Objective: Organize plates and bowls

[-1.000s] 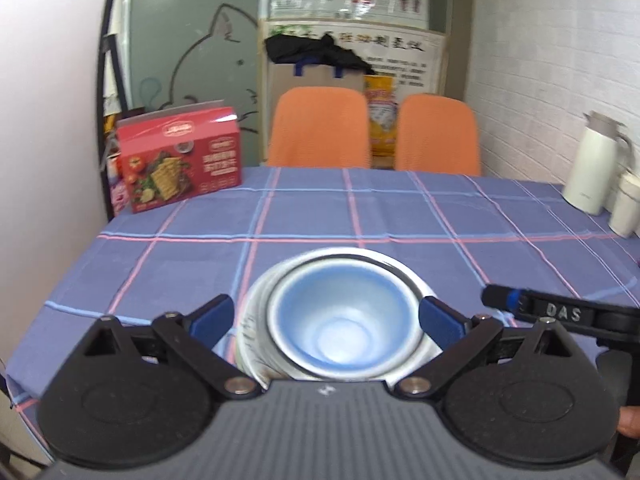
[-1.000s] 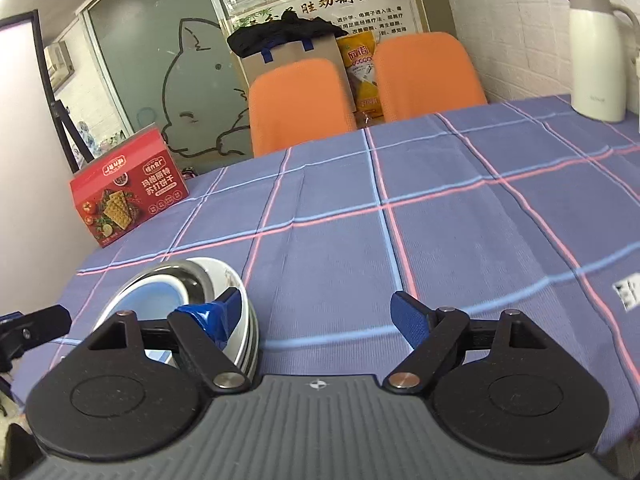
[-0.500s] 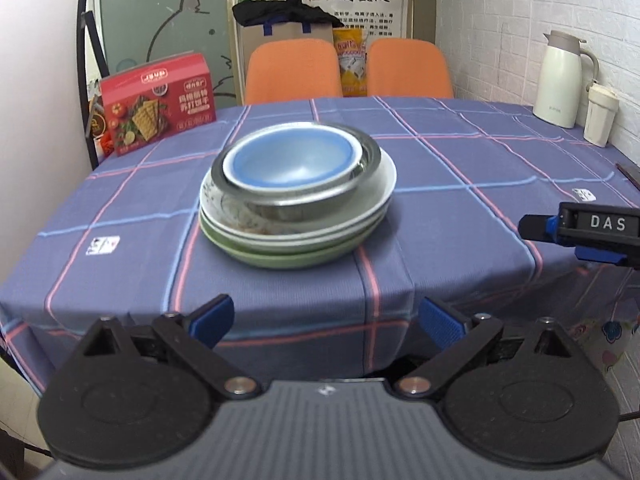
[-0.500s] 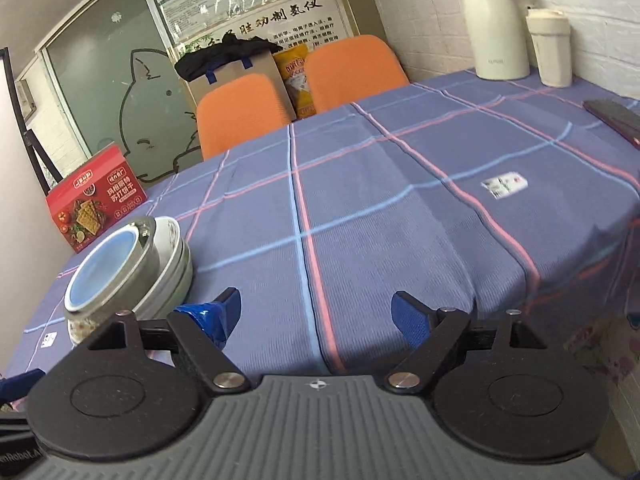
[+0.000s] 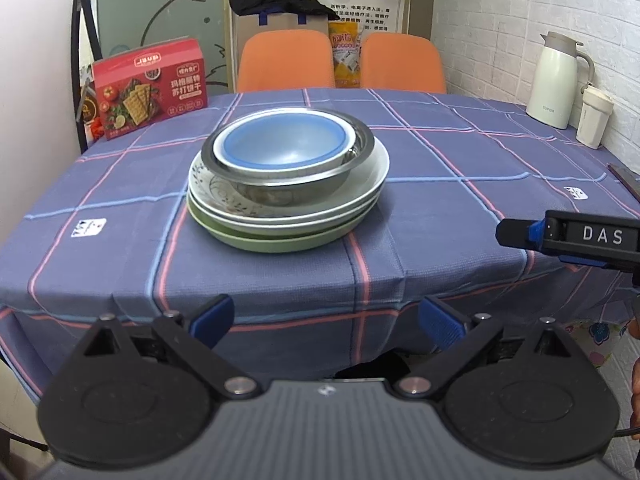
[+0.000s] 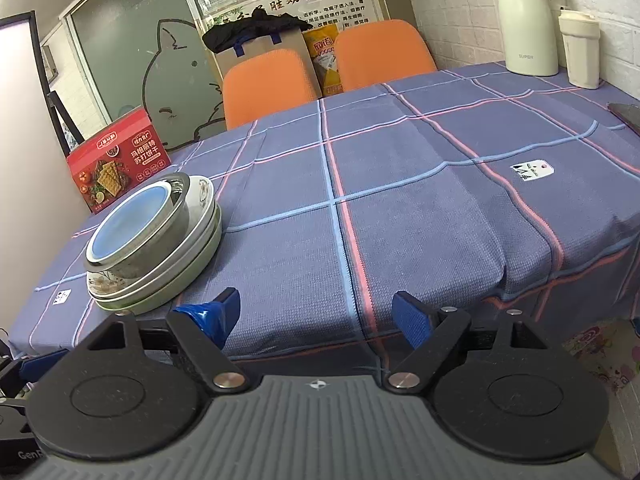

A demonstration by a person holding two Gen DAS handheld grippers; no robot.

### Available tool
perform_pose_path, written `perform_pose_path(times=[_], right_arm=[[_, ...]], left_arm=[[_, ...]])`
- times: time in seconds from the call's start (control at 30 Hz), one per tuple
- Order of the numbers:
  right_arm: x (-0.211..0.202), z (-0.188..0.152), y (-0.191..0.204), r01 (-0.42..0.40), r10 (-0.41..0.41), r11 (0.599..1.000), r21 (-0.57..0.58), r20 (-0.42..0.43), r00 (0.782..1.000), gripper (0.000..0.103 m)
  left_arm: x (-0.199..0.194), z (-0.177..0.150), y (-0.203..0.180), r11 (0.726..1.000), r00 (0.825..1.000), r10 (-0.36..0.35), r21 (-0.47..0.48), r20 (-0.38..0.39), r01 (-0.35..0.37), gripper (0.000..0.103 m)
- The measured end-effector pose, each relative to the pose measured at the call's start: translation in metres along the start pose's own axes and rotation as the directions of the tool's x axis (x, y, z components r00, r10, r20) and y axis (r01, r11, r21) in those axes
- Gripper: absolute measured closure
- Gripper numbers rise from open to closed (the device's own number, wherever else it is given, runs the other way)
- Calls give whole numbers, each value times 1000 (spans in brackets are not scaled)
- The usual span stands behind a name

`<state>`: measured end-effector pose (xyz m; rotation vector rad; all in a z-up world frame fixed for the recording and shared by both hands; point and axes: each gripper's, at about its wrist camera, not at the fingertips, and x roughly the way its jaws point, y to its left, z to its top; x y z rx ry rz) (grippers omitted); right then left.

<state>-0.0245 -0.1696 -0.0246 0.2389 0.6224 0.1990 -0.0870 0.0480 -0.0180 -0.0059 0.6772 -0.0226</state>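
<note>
Plates and bowls sit in one stack near my bench's front-left: blue bowl (image 5: 285, 142) inside steel bowl (image 5: 289, 176), on white plates (image 5: 360, 188) over a green plate (image 5: 280, 242). Stacking looks finished. My left gripper (image 5: 326, 322) and right gripper (image 6: 316, 314) hold their jaws spread, empty, off the bench edge.

I count 2 bowls: a blue bowl (image 5: 282, 146) nested in a steel bowl (image 5: 288, 188). Under them approx. 3 plates: patterned plate (image 5: 224, 196), white plate (image 5: 372, 184), green plate (image 5: 280, 242) at the bottom; can't tell if more are hidden in the stack. 2 orange chairs (image 5: 286, 60), 1 red box (image 5: 150, 86), 1 jug (image 5: 554, 80), 1 cup (image 5: 594, 118), 1 paper bag (image 5: 280, 22), 1 table (image 5: 440, 184).
</note>
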Motion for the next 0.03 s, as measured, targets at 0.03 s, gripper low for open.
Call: perform_pose_path(times=[0.03], right_arm=[[0,0,0,-1,1,1000,-1,0,1000,33]], left_arm=[[0,0,0,1000,1000,1,-3,-3,-1,4]])
